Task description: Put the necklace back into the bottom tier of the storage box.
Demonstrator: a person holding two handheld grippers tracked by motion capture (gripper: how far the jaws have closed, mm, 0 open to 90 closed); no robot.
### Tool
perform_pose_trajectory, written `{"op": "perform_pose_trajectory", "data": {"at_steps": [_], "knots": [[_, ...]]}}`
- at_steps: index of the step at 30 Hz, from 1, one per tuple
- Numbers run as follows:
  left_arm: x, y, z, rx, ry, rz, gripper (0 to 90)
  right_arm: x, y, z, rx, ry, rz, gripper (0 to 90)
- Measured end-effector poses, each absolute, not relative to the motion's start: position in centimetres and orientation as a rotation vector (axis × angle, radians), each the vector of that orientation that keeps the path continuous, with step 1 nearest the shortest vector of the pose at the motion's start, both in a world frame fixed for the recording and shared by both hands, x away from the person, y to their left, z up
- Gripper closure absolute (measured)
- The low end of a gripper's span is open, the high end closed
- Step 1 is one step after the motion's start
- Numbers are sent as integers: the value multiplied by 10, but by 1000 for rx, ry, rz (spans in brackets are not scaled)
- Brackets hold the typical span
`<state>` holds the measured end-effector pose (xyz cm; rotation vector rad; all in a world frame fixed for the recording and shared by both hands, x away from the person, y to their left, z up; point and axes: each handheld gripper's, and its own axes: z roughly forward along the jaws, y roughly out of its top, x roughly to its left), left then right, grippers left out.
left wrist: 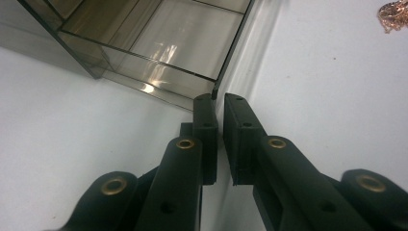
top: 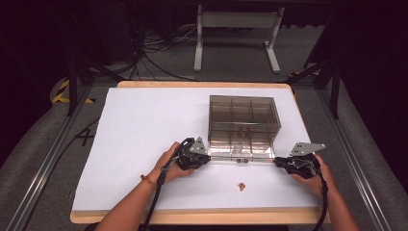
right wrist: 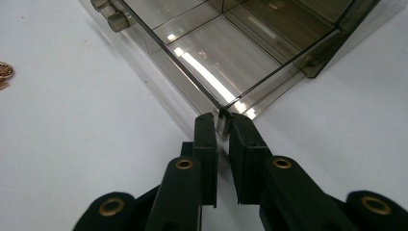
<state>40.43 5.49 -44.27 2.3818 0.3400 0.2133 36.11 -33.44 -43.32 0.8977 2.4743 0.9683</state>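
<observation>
A smoky clear drawer box (top: 244, 118) stands on the white table (top: 144, 125), with its bottom drawer (top: 240, 153) pulled out toward me. My left gripper (top: 208, 159) is at the drawer's front left corner. In the left gripper view its jaws (left wrist: 219, 98) are nearly together, pinching the thin edge of the drawer front (left wrist: 231, 53). My right gripper (top: 278, 162) is at the front right corner; its jaws (right wrist: 221, 119) are shut on the drawer's clear corner (right wrist: 222, 113). A small rose-gold trinket (top: 241, 186) lies in front of the drawer between my hands.
The table's wooden front edge (top: 202, 217) runs just below my forearms. Metal rails (top: 43, 163) flank the table on both sides. A white stand (top: 235, 33) and cables (top: 154, 53) sit on the floor beyond. The trinket (left wrist: 394, 14) (right wrist: 4, 74) lies apart from both grippers.
</observation>
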Motion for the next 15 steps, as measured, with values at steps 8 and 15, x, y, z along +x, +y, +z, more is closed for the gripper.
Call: {"op": "perform_pose_trajectory", "data": {"at_steps": [8, 15], "knots": [[404, 54, -443, 2385, 332, 213, 840, 361, -334, -433, 896, 2476, 965, 811], [403, 56, -439, 2370, 308, 229, 835, 360, -338, -428, 894, 2459, 994, 780]]}}
